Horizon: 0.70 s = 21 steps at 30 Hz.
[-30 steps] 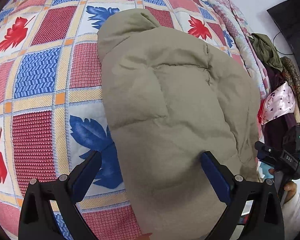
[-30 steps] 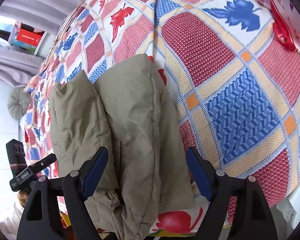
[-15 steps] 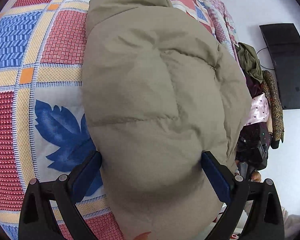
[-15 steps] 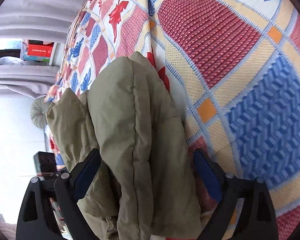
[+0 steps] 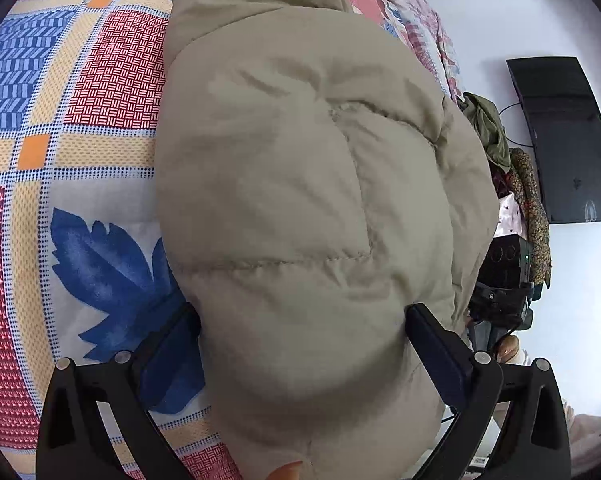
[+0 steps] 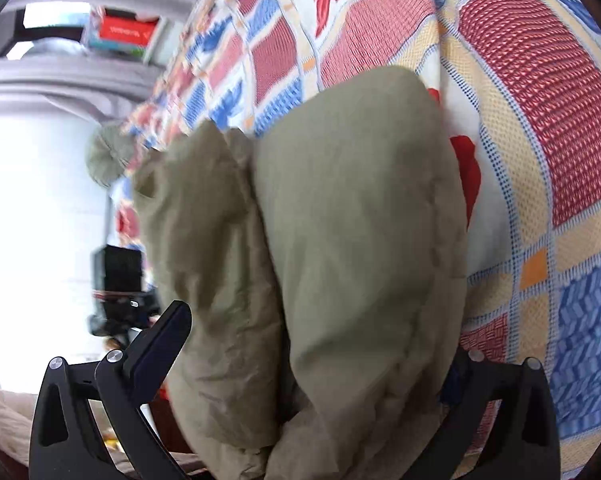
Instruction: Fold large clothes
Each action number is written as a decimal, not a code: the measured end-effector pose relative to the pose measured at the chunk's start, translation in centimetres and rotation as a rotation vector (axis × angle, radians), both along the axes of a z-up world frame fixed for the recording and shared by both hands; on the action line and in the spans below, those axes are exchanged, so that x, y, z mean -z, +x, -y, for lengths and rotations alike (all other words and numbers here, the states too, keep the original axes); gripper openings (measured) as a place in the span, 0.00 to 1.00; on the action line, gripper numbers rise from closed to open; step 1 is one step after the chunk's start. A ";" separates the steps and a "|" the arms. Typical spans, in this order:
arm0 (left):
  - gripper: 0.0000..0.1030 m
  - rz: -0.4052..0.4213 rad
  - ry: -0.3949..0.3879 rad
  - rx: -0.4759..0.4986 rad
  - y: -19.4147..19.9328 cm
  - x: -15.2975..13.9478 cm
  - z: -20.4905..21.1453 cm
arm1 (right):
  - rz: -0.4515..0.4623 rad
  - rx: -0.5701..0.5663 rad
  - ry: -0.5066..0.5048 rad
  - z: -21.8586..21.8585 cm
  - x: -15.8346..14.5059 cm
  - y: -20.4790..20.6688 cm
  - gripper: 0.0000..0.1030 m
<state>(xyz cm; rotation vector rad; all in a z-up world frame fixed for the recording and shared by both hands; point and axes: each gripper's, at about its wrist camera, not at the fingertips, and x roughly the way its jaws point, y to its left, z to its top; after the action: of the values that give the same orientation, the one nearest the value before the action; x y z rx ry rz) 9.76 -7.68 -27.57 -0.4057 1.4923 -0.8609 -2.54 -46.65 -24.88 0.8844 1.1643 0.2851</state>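
Note:
A puffy khaki quilted jacket (image 5: pixel 300 180) lies folded on a bed with a patchwork leaf-print cover (image 5: pixel 100 80). My left gripper (image 5: pixel 300 310) is open wide, and the near end of the jacket bulges between its blue-padded fingers (image 5: pixel 172 344). In the right wrist view the same jacket (image 6: pixel 352 220) shows two stacked lobes hanging over the bed's edge. My right gripper (image 6: pixel 320 332) straddles it with its jaws opening. Its left finger (image 6: pixel 160 340) stands clear of the cloth. The jacket hides most of its right finger.
A heap of other clothes (image 5: pixel 496 136) sits at the bed's far right edge, below a black screen (image 5: pixel 564 140) on the white wall. A round cushion (image 6: pixel 108 156) and a red box (image 6: pixel 124 32) on a shelf lie beyond the bed's left side.
Both grippers have come down and in toward the jacket, which now fills more of each view. The right gripper's jaws have spread wider around the jacket's edge.

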 end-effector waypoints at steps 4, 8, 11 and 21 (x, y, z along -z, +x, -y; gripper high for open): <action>0.99 -0.072 -0.028 0.014 0.6 1.6 0.6 | -0.049 -0.010 -0.002 -0.7 1.6 1.7 1.00; 0.99 -0.170 -0.085 -0.031 0.6 3.3 0.7 | -0.085 0.000 0.030 -1.0 2.8 2.3 1.00; 0.97 -0.166 -0.077 -0.063 0.3 3.0 1.2 | -0.111 0.033 0.065 -1.0 3.4 2.5 0.99; 0.71 -0.009 -0.115 -0.038 0.7 -3.3 0.3 | -0.041 0.021 0.077 -3.5 -0.8 3.0 0.44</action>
<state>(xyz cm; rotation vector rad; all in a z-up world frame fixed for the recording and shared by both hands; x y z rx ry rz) 10.44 -7.94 -24.27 -0.5221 1.4427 -0.9185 0.43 -43.13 -24.08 0.9735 1.1880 0.2977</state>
